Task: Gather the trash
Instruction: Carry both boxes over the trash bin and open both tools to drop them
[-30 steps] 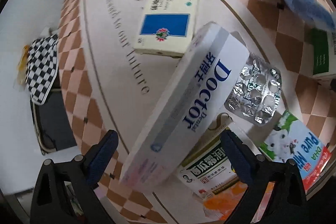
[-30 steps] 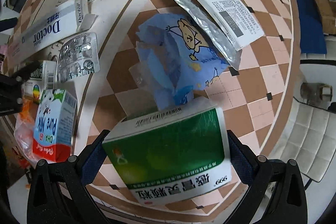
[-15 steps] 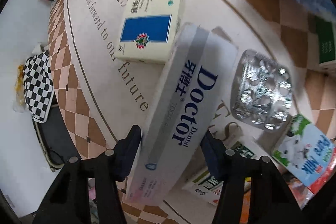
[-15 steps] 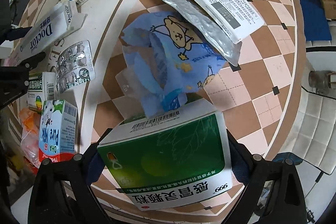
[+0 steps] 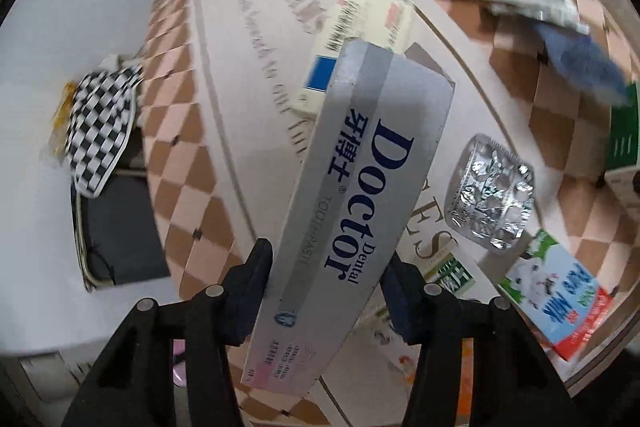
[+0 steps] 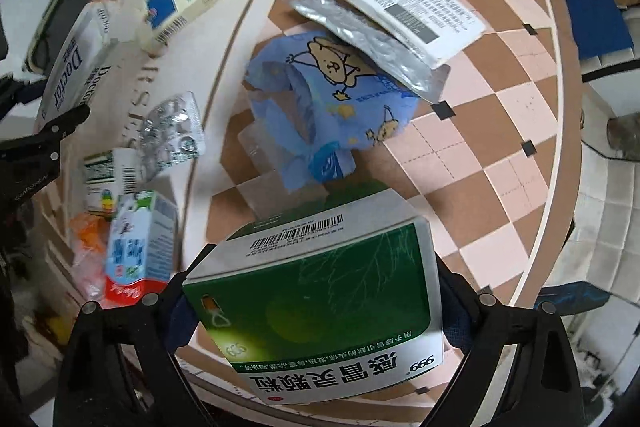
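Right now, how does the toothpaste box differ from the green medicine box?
The Doctor toothpaste box is long, slim and grey-white with blue lettering; the green medicine box is short, squat and green with a white band. The toothpaste box sits in the left hand-held gripper, the medicine box in the right hand-held gripper. Both are gripped cardboard cartons.

The right gripper [image 6: 316,291] clamps a green medicine box [image 6: 320,295] at six o'clock. Just beyond it, toward twelve, a blue cartoon wrapper [image 6: 332,83] lies on the checkered table [image 6: 500,131]. The left gripper [image 6: 48,139] holds a toothpaste box [image 6: 72,63] at nine o'clock.
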### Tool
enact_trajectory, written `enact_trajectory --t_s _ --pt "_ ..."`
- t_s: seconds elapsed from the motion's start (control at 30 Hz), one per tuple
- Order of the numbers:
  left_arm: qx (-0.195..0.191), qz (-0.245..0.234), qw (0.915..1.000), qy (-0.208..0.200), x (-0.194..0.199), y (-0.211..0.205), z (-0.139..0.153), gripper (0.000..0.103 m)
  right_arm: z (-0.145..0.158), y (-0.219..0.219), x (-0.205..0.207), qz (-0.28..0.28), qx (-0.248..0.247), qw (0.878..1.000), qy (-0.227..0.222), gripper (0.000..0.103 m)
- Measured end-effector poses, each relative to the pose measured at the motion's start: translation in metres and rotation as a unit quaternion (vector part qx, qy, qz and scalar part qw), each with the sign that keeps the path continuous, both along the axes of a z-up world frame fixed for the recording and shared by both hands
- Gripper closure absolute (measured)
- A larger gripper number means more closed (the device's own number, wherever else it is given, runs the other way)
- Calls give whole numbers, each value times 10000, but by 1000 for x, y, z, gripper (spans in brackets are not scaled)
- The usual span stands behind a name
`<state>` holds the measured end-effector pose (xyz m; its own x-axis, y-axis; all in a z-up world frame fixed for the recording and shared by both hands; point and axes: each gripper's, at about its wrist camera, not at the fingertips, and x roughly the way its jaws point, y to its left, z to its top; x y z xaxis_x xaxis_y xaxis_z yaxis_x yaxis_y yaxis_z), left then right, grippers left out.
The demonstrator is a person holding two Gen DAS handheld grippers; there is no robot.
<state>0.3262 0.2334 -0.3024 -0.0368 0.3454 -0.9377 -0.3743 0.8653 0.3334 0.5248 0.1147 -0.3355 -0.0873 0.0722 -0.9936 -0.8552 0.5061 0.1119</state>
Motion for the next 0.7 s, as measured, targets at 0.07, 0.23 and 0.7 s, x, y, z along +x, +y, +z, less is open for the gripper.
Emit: enact_trajectory --t_s 0.07,0.23,0.7 --pt "58 233 9996 -129 -10 -4 14 54 7 -9 1 -168 198 9997 43 7" --pt "125 776 9959 -456 -40 -18 42 54 25 -35 -6 -627 624 9959 162 7" --pt "-529 1289 9699 -1996 -176 -103 108 54 109 -117 -139 -1547 1619 9746 -32 7"
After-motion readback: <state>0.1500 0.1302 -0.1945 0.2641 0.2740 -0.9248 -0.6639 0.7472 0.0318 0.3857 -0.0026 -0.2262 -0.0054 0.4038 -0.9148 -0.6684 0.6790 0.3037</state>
